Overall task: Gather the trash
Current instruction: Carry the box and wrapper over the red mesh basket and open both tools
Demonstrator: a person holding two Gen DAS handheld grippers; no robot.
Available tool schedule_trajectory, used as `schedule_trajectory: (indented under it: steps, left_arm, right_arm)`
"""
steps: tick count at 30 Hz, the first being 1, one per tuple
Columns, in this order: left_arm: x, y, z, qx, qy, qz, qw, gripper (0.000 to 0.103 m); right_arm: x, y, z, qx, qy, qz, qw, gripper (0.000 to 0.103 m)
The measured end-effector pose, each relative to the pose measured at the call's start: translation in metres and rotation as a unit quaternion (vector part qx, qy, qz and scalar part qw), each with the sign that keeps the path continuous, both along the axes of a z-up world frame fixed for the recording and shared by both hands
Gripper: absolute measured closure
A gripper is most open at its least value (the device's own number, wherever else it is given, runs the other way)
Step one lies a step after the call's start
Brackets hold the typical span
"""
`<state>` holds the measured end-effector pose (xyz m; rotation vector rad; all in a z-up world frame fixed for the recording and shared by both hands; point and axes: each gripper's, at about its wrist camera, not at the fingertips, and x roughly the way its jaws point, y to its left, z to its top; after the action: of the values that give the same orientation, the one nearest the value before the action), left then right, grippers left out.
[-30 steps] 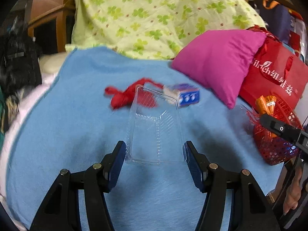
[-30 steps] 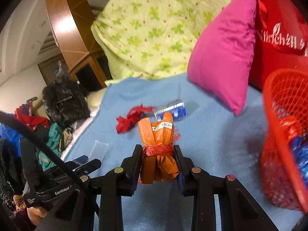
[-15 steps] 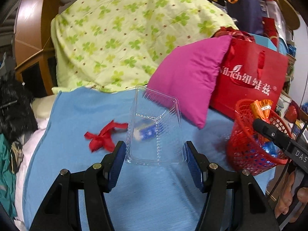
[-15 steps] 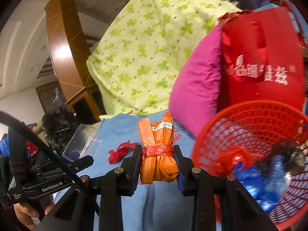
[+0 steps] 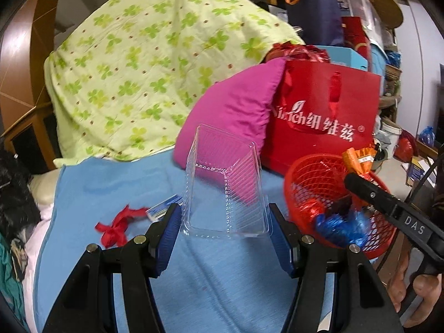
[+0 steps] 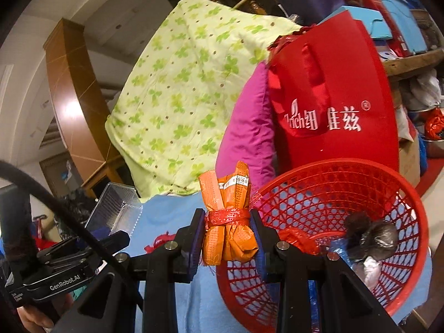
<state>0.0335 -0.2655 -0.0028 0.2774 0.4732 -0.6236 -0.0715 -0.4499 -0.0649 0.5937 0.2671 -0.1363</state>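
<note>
My left gripper [image 5: 224, 222] is shut on a clear plastic tray [image 5: 224, 183] and holds it upright above the blue blanket [image 5: 111, 183], just left of the red mesh basket [image 5: 305, 183]. My right gripper [image 6: 227, 233] is shut on an orange wrapper bundle [image 6: 227, 222] tied with red ribbon, at the basket's near left rim [image 6: 333, 166]. The basket holds blue, red and dark wrappers [image 6: 369, 236]. A red ribbon [image 5: 116, 224] and a blue-white packet [image 5: 163, 208] lie on the blanket at left.
A magenta pillow [image 5: 236, 105] and a red gift bag [image 5: 324, 116] stand behind the basket. A green clover quilt [image 5: 155, 55] is piled at the back. Dark clothes [image 5: 14, 194] lie off the blanket's left edge.
Both grippers have swung right toward the basket. The clear tray was lifted off the blanket. The orange bundle now sits at the basket's rim.
</note>
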Motion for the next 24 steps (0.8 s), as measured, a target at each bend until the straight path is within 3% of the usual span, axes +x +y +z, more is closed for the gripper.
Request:
schedule_trajectory:
  steps: [14,24]
  left_arm:
    - [-0.023,-0.063,0.009,0.015,-0.017,-0.063,0.9978,0.039]
    - [-0.029,-0.099,0.001,0.024,0.001,-0.101,0.9946,0.039]
  right_arm:
    - [-0.032,-0.044,-0.002,0.053,-0.026,-0.062,0.996,0.069]
    - [-0.048,-0.067,-0.010,0.095,-0.034,-0.087,0.991,0.067]
